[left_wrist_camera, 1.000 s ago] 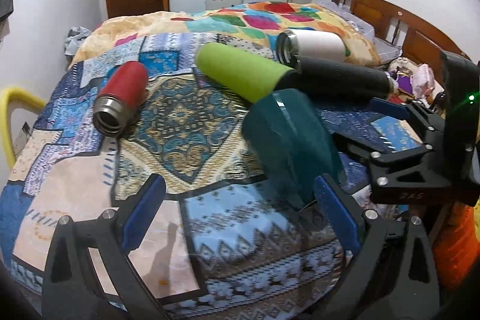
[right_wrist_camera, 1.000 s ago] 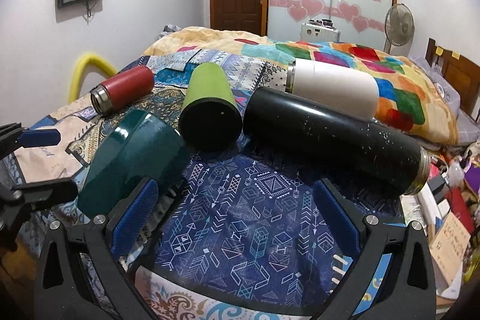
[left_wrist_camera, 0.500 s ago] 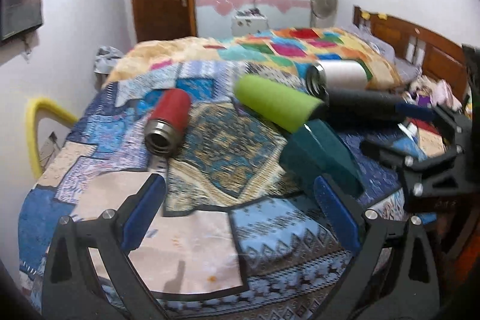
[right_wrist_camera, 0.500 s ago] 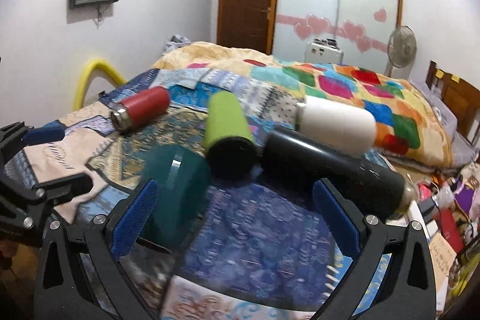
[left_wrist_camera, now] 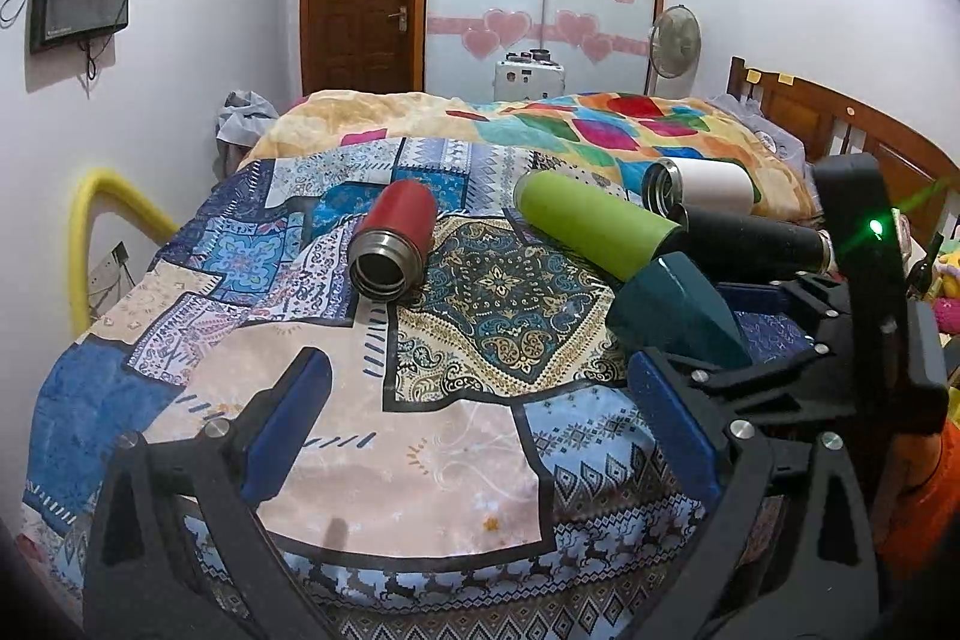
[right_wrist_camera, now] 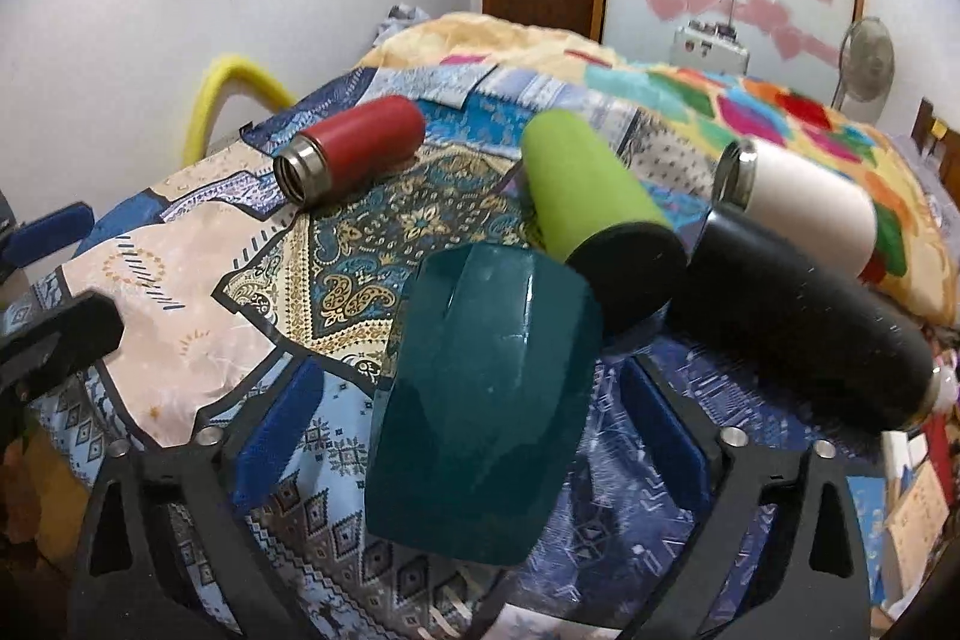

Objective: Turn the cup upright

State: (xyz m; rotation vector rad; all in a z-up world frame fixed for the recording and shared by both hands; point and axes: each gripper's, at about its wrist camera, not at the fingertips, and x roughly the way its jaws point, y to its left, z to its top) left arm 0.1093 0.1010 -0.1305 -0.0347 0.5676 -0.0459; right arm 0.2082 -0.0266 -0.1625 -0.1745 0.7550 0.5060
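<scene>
Item: glossy dark-teal plastic cup (right_wrist_camera: 480, 400), on its side near the bed's (left_wrist_camera: 420, 466) front edge. Likely light, rigid, slippery; grip mid-body. Right gripper (right_wrist_camera: 474, 436) spread, straddling it; left gripper (left_wrist_camera: 480, 436) released.

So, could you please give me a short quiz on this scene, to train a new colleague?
1. True or false: the left hand-held gripper is shut on the teal cup.
2. Which one has the teal cup between its open fingers? A. the left hand-held gripper. B. the right hand-held gripper. C. neither.
3. Fill in: besides the cup, ___ flasks lie on the quilt.

Key
1. False: it is open and holds nothing.
2. B.
3. Four: the red flask, the green flask, the white flask and the black flask.
</scene>
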